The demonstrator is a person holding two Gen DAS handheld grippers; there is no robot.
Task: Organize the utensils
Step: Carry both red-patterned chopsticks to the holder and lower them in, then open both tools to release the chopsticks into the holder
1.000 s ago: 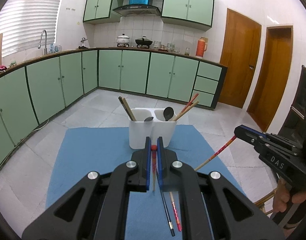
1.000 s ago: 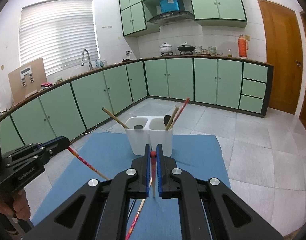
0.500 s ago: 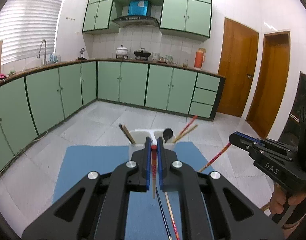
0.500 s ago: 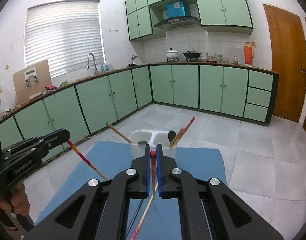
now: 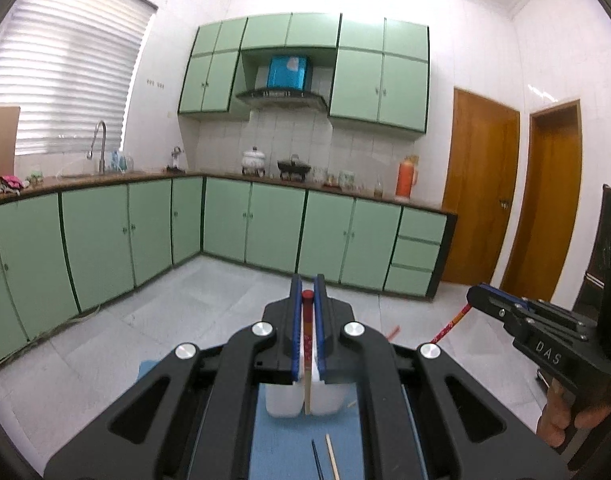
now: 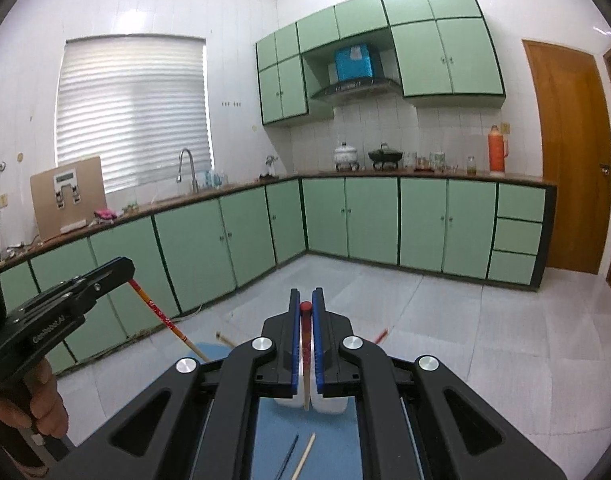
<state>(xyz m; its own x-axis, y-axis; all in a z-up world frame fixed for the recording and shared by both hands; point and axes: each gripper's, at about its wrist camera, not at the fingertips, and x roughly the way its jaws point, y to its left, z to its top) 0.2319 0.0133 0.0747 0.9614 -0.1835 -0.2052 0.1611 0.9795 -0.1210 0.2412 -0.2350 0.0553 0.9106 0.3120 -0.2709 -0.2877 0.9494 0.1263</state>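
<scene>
Both tools have risen: the left tool [image 5: 307, 294] and right tool [image 6: 306, 304] each stay clamped on a red-tipped chopstick [image 5: 307, 336], and the white holder [image 5: 283, 402] now sits low beneath their jaws.

"das" on the right hand-held gripper [image 5: 475, 295], partial "gen…" on the left hand-held gripper [image 6: 127, 266]

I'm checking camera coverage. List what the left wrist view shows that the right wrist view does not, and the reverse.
Left wrist only: the right gripper at the side, shut on a red chopstick, and a second door.
Right wrist only: the left gripper shut on its chopstick, and a board on the counter.
Both: the white holder, blue mat, two loose sticks and the green cabinets.
</scene>
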